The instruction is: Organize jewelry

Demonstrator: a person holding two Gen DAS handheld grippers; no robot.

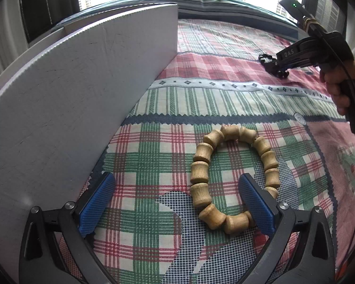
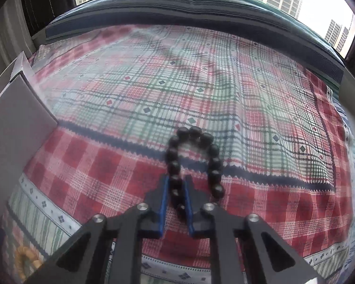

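Plaid bedspread (image 1: 224, 99) in red, green and white squares, stretched across a bed up to a window. White box (image 1: 82, 82) standing along the left edge of the bedspread, its tall side wall upright.

Left gripper (image 1: 175, 203): spread wide, blue pads (image 1: 95, 203) well apart, nothing pressed between them. Wooden bead bracelet (image 1: 201, 165) lying flat on the bedspread in a closed ring, near the box (light brown beads shaped like small barrels); right-hand finger sitting inside the ring, close beside the beads on that side, though contact cannot be told.

Right gripper (image 2: 178, 198): clamped on the black bead bracelet (image 2: 194, 133), two or three beads of one side pinched between the blue pads, the rest of the loop sticking out ahead of the fingertips over a red-checked patch. Slightly blurred there.

From the left wrist view, right gripper seen further toward the window and the right edge of the bedspread, a hand (image 1: 343, 85) wrapped around its handle, dark beads showing at its tip.
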